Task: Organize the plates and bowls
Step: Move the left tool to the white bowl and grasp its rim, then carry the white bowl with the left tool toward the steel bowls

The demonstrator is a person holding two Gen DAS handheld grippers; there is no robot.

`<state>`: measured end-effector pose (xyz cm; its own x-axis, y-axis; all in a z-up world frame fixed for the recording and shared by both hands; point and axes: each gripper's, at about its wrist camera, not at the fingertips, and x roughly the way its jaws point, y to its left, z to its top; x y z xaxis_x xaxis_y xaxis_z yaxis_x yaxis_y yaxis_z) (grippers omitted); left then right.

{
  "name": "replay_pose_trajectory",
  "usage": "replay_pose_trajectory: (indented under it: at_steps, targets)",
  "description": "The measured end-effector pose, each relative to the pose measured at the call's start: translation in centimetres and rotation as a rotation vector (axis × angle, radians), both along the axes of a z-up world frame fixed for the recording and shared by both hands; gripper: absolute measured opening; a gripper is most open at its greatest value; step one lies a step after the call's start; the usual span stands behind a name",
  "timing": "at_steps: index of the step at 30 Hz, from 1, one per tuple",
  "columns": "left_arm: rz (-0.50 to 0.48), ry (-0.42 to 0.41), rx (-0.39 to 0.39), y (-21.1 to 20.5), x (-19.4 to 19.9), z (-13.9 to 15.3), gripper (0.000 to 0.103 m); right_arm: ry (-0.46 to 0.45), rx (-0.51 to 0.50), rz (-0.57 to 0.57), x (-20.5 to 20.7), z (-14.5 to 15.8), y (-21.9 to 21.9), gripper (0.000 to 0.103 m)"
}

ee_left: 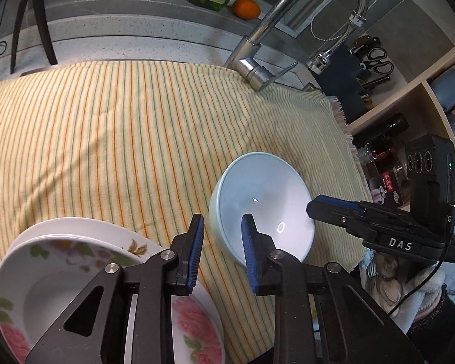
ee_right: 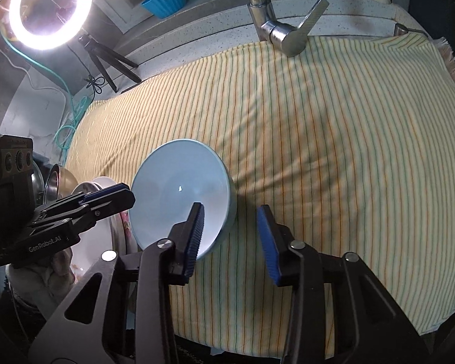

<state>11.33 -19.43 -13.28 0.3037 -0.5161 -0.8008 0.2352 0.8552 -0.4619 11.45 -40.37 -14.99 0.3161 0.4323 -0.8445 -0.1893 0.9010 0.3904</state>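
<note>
The pale blue bowl [ee_left: 262, 209] looks like glazed ceramic — stiff, smooth and likely slippery, fairly heavy for its size and quick to chip if knocked, so the sound hold is on the rim, one finger inside and one outside the wall. It is plain, round and deep, with a glossy inside that throws small highlights. It rests on the striped cloth [ee_left: 121, 139] covering the table, just ahead of the left tool [ee_left: 223, 253], whose jaws stand apart and empty, the right finger over the bowl's inside. Left of that tool sit stacked floral plates [ee_left: 75, 261], near the bowl but apart from it. The right tool [ee_right: 230, 238] is also spread and empty — its left finger overlaps the bowl's [ee_right: 182, 194] near rim.
</note>
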Motion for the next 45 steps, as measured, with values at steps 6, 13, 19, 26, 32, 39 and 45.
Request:
replay_pose_trajectory:
  at_steps: [6, 13, 19, 26, 32, 39, 45]
  targets:
    - [-0.005, 0.020, -0.004, -0.4, 0.2, -0.5, 0.019, 0.040, 0.037, 0.008, 0.3, -1.0, 0.0, 0.016]
    - [-0.019, 0.019, -0.001, -0.7, 0.2, -0.5, 0.017, 0.044, 0.039, 0.016, 0.3, -1.3, 0.4, 0.013]
    - [-0.020, 0.014, -0.004, -0.7, 0.1, -0.4, 0.017, 0.034, 0.028, 0.012, 0.2, -1.0, 0.6, 0.013]
    - [-0.002, -0.032, -0.025, 0.4, -0.8, 1.7, 0.017, 0.001, 0.036, 0.018, -0.1, 1.0, 0.8, 0.013]
    - [0.042, -0.092, -0.046, 2.6, -1.9, 4.2, 0.017, -0.062, 0.047, 0.049, -0.4, 4.0, 2.5, 0.013]
    - [0.115, -0.146, -0.056, 6.7, -3.2, 6.4, 0.017, -0.123, 0.067, 0.112, -0.8, 7.0, 6.4, 0.013]
    - [0.194, -0.181, -0.053, 10.9, -4.9, 7.8, 0.017, -0.151, 0.086, 0.192, -1.3, 8.5, 10.9, 0.013]
